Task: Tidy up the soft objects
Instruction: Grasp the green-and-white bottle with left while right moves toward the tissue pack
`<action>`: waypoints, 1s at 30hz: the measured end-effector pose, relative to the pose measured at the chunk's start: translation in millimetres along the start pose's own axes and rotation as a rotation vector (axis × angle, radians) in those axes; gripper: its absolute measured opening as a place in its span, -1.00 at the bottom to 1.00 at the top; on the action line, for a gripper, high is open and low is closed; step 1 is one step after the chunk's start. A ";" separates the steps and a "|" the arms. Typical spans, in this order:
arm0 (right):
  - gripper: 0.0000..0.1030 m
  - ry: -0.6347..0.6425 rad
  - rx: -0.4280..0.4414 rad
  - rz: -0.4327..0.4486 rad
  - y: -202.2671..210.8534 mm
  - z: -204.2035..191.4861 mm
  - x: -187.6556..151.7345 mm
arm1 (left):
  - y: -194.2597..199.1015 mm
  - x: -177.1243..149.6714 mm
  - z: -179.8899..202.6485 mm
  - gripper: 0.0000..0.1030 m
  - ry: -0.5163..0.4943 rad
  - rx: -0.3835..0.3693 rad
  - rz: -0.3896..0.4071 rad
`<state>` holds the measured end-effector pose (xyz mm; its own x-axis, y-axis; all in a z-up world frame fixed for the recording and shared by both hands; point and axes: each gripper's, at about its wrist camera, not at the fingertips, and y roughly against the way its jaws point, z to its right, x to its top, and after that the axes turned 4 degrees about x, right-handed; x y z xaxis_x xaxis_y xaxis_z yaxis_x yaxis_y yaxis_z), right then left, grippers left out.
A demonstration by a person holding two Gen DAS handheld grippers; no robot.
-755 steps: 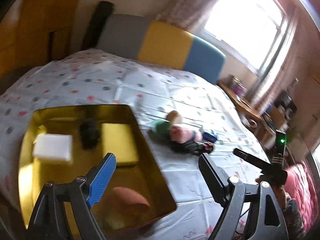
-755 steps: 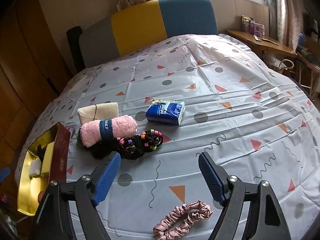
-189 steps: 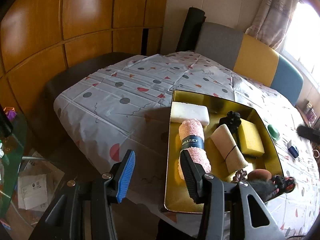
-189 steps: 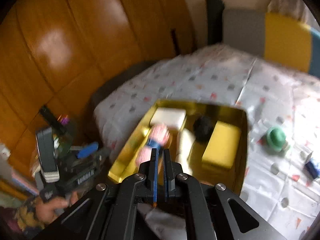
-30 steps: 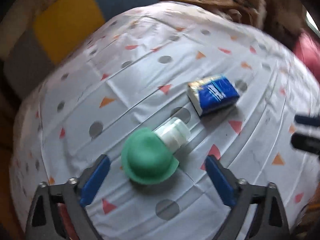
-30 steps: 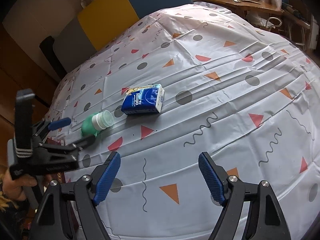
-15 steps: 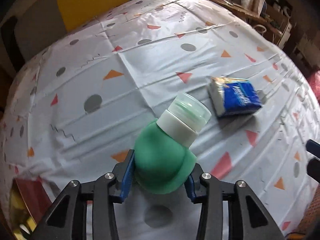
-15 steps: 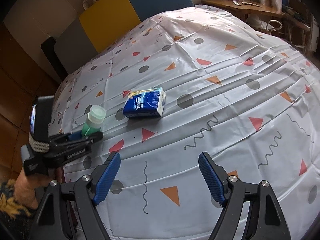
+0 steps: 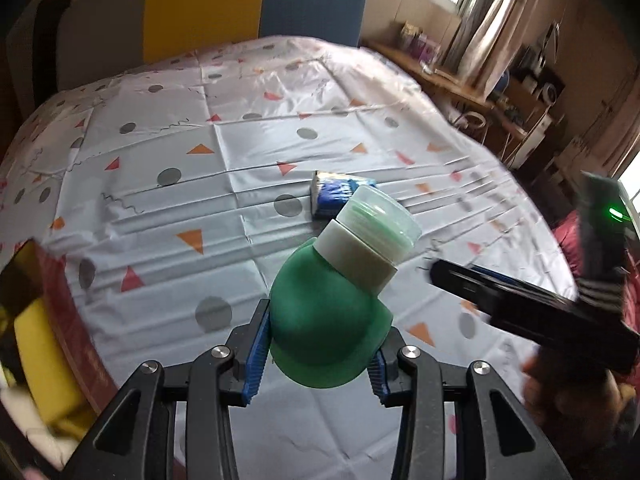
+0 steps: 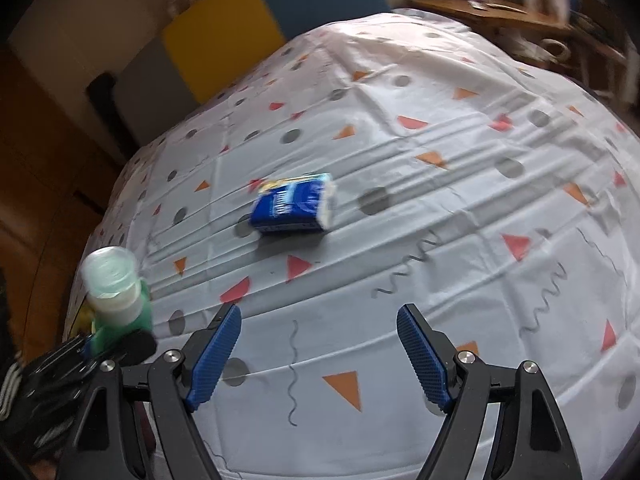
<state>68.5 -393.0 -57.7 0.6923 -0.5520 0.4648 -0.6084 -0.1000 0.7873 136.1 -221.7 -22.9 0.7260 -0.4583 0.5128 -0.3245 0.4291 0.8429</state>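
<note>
Closest in the left wrist view, the left gripper (image 9: 318,354) is clamped on the soft green body of a squeeze bottle (image 9: 328,332), its blue pads pressing both sides; its jaws have just been closing onto it. The bottle is held in the air above the near part of the patterned tablecloth (image 9: 240,128), its long axis tilted up and away to the right, with the white collar and clear cap at the far end. Beyond the cap, near the middle of the cloth, a blue tissue pack (image 9: 334,196) lies flat, half hidden by the cap. Only this view shows the gold tray (image 9: 36,336) at the cloth's left edge, blurred, with something yellow inside. The right wrist view shows the whole tissue pack (image 10: 294,204), its long axis roughly parallel to the near edge, and the bottle (image 10: 116,292) at the left edge with its cap up. The right gripper (image 10: 318,354) hangs over the near edge with its fingers well apart, holding and touching nothing. A grey, yellow and blue headboard (image 10: 248,28) stands beyond the far edge.
</note>
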 end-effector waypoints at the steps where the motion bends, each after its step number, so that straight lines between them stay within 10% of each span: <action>1: 0.57 0.049 0.004 -0.009 -2.5 -6.8 3.0 | 11.0 -6.8 -0.1 -0.18 0.002 -0.003 0.018; 15: 0.91 0.790 -0.197 -0.173 -109.8 -76.1 69.7 | 75.5 -58.1 -26.1 -0.17 0.054 -0.028 0.115; 20: 0.80 0.792 -0.224 -0.244 -141.1 -68.6 82.7 | 76.9 -66.3 -34.9 -0.17 0.084 -0.033 0.107; 22: 0.32 0.774 -0.215 -0.260 -143.5 -64.2 82.2 | 76.5 -69.0 -35.9 -0.17 0.089 -0.032 0.106; 30: 0.22 0.725 -0.161 -0.237 -93.5 -81.9 36.0 | 84.4 -77.9 -34.2 -0.17 0.102 -0.029 0.133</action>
<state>182.1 -335.6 -81.5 0.9113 0.1533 0.3821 -0.3872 0.0039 0.9220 72.9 -123.1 2.7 0.7361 -0.3155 0.5988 -0.4049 0.5037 0.7631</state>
